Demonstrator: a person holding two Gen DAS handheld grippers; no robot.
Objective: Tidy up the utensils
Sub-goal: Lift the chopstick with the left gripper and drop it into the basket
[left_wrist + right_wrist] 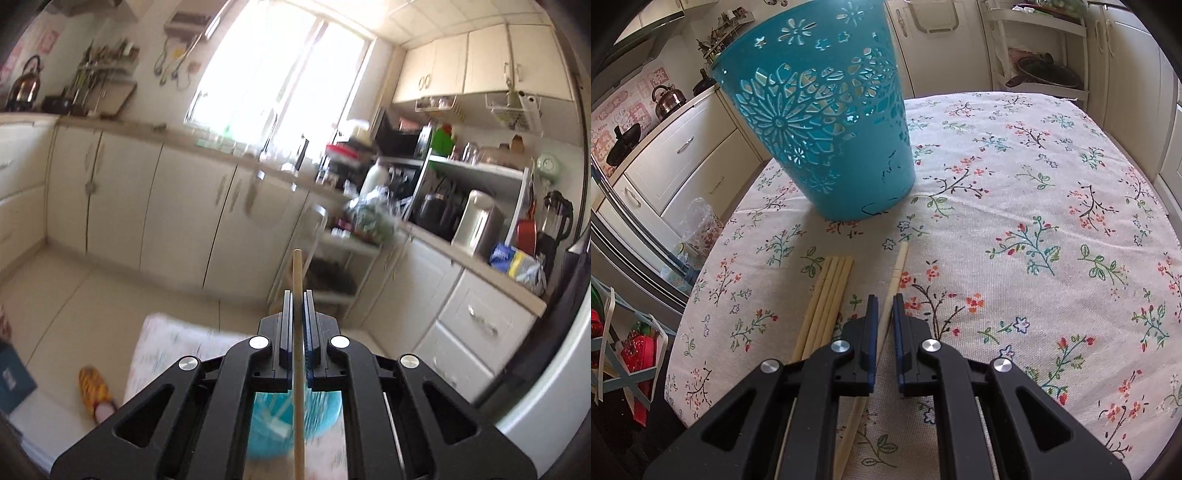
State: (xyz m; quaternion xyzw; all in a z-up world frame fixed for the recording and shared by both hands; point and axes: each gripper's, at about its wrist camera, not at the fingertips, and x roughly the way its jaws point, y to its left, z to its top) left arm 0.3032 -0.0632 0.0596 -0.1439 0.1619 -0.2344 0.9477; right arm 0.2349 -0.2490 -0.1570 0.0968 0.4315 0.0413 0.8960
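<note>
Bright window (280, 74) lights cream cabinets (122, 199), tiled floor (74, 299), floral tablecloth (1015, 221).

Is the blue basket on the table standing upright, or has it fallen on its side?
Upright. In the right wrist view the blue basket stands with its narrow base on the flowered tablecloth and its wide rim at the top.
</note>
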